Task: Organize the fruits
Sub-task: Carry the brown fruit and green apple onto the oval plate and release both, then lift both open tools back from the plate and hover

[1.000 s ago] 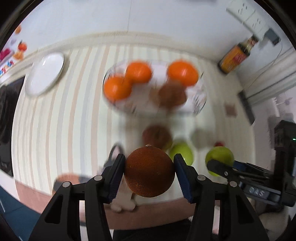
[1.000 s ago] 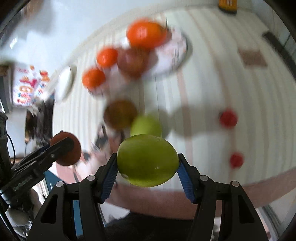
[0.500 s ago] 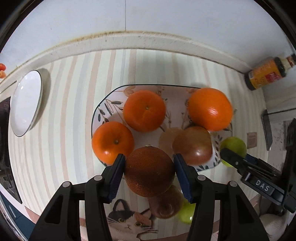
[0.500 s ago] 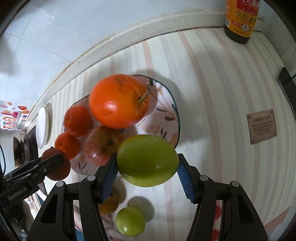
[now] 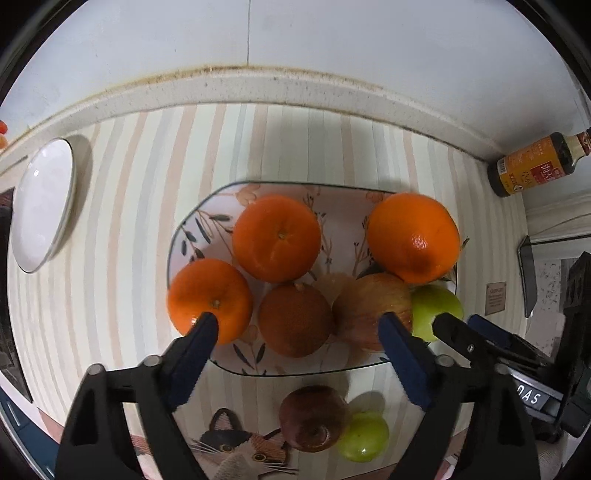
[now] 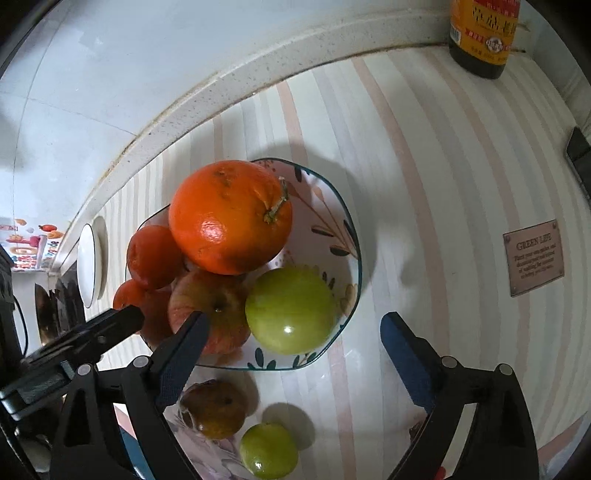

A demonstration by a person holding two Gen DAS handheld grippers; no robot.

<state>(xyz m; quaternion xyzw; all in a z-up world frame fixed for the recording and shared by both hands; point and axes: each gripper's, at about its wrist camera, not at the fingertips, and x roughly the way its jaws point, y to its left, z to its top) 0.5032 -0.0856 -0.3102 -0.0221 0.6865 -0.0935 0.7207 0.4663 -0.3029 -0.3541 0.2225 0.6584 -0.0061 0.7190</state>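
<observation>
A patterned fruit plate holds three oranges, a brown round fruit, a red apple and a green fruit. My left gripper is open just above the brown fruit, which rests on the plate. My right gripper is open around the green fruit, which lies in the plate. A dark red-brown fruit and a small green fruit lie on the mat in front of the plate.
A white dish sits at the far left. A sauce bottle stands by the wall at the right. A small brown sign lies right of the plate. The wall ledge runs behind.
Both grippers opened. The left one let the brown fruit down onto the plate; the right one let the green fruit down at the plate's right end.
</observation>
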